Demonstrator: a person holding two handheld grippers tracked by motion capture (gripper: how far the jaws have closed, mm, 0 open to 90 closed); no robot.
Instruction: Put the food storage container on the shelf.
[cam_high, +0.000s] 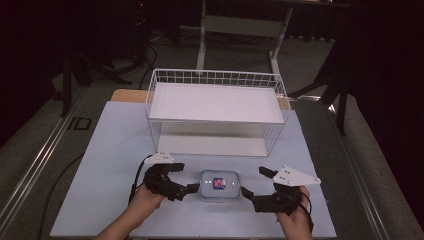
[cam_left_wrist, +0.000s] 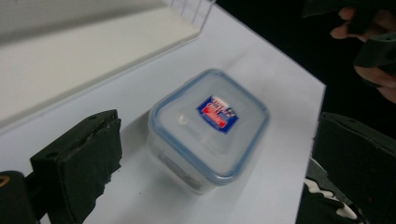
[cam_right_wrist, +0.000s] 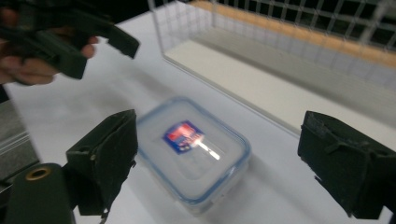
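lying between both claws, the clear container (cam_high: 219, 185) touches neither; left gripper (cam_high: 183, 177) and right gripper (cam_high: 254, 186) stand released, jaws spread.

From above our side of the table (cam_high: 115, 150) we look forward and down. Our two gripper cameras sit low and close, facing inward from opposite sides. All three views share the lidded plastic container (cam_high: 219, 185) (cam_left_wrist: 208, 128) (cam_right_wrist: 191, 151) and the wire basket (cam_high: 216, 107) (cam_right_wrist: 280, 70) behind it.
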